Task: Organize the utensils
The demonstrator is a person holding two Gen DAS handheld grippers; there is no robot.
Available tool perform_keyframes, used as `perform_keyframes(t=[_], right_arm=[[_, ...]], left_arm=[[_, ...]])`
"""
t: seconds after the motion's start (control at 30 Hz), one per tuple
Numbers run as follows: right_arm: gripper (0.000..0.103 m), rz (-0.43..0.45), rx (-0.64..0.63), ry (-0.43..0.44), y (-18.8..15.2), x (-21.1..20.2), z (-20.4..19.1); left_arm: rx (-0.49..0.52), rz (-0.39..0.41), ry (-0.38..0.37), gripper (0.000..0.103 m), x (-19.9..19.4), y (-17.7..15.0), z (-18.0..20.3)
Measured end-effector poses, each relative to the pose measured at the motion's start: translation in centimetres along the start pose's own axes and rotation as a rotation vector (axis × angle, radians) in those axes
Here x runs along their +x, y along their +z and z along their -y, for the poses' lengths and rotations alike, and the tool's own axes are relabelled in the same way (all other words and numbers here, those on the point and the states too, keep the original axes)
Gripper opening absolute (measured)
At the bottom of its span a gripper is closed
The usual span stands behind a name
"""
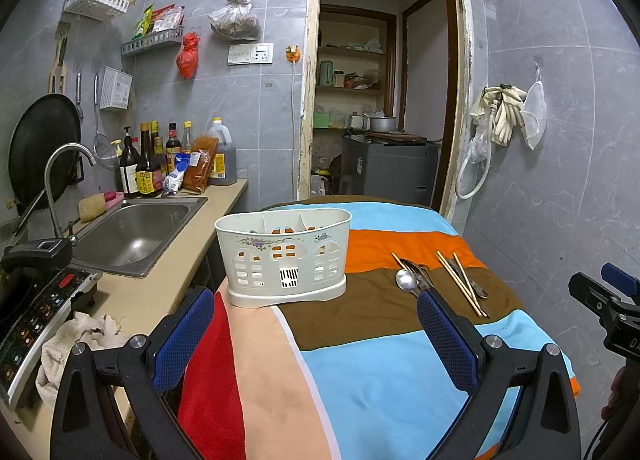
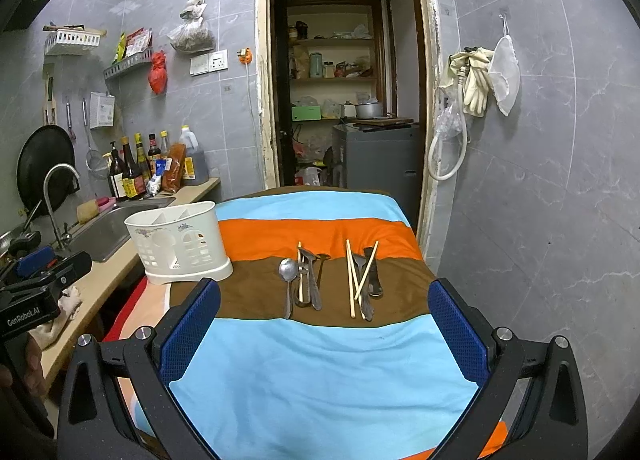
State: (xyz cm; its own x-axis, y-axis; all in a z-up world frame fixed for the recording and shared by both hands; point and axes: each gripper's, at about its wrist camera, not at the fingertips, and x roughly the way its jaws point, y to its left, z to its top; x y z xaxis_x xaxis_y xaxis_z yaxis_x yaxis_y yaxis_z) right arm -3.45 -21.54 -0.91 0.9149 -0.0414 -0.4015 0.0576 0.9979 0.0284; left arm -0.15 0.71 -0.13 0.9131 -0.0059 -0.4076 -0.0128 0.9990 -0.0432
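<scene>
Both blue-padded black tongs, left [image 1: 316, 324] and right [image 2: 324, 320], gape wide with nothing between their jaws; the white perforated plastic utensil caddy [image 2: 180, 246] stands at the left edge of the striped cloth-covered counter [image 2: 320, 372]; on the brown stripe lie two separate clusters, a metal spoon [image 2: 289, 272] among dark cutlery and a single chopstick, and pale wooden chopsticks [image 2: 352, 280] crossed over dark utensils, well apart from the caddy.

— Where stood the caddy [image 2: 180, 244]?
— On the table's [image 2: 320, 372] left side, beside the sink [image 1: 132, 232].
— And right of it?
— Lay two clusters of utensils: spoon group [image 2: 302, 280] nearer the caddy, chopstick group [image 2: 362, 280] farther right, slightly apart.
— Behind the table?
— Opened a doorway [image 2: 344, 92], shelves within.
</scene>
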Motion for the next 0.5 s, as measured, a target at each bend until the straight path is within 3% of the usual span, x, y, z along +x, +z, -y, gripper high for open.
perform_keyframes(t=[0.5], right_arm=[[0.102,-0.001,-0.004,-0.003,0.0,0.1,-0.2]], left_arm=[[-0.004,-0.003,-0.007,0.102,1.1,-0.6,-1.0]])
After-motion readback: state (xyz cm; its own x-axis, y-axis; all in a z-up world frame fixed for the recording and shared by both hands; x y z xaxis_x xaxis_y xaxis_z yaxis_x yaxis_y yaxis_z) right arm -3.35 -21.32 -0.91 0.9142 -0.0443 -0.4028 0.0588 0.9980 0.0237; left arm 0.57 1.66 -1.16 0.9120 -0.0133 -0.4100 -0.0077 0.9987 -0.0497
